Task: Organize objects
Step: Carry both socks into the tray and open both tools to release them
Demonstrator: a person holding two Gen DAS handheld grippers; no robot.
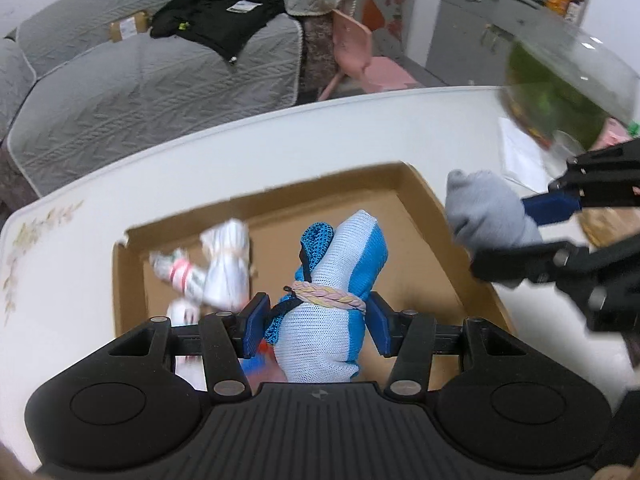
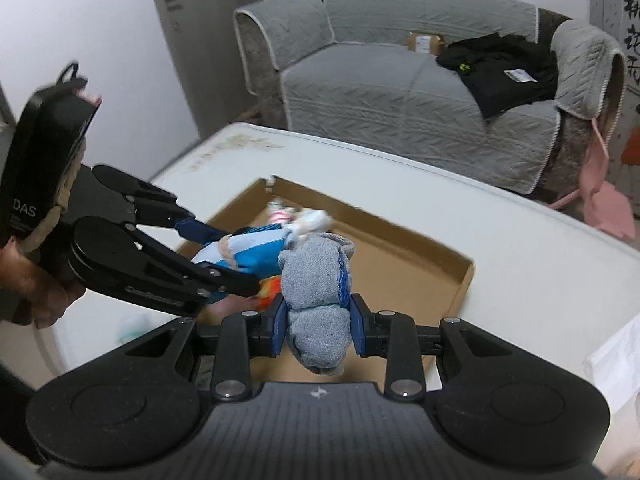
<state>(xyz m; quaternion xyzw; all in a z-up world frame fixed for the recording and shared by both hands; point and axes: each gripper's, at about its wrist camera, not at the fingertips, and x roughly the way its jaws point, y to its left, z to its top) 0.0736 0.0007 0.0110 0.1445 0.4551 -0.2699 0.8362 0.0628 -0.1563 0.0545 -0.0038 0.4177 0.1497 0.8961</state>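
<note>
My left gripper (image 1: 318, 326) is shut on a blue and white rolled sock bundle (image 1: 334, 280) tied with a braided band, held over the open cardboard box (image 1: 424, 200). My right gripper (image 2: 318, 320) is shut on a grey rolled sock bundle (image 2: 316, 280), also over the box (image 2: 460, 276). The grey bundle (image 1: 488, 212) and right gripper (image 1: 532, 236) show at the right of the left wrist view. The left gripper (image 2: 230, 258) and blue bundle (image 2: 256, 250) show at the left of the right wrist view. White sock bundles (image 1: 224, 268) lie in the box.
The box sits on a white table (image 1: 240, 160). A grey sofa (image 1: 160, 80) with a black jacket (image 1: 224, 12) stands behind. A pink chair (image 1: 356, 48) and a clear container with green contents (image 1: 560, 92) are at the right. White paper (image 2: 616, 356) lies at the table's right.
</note>
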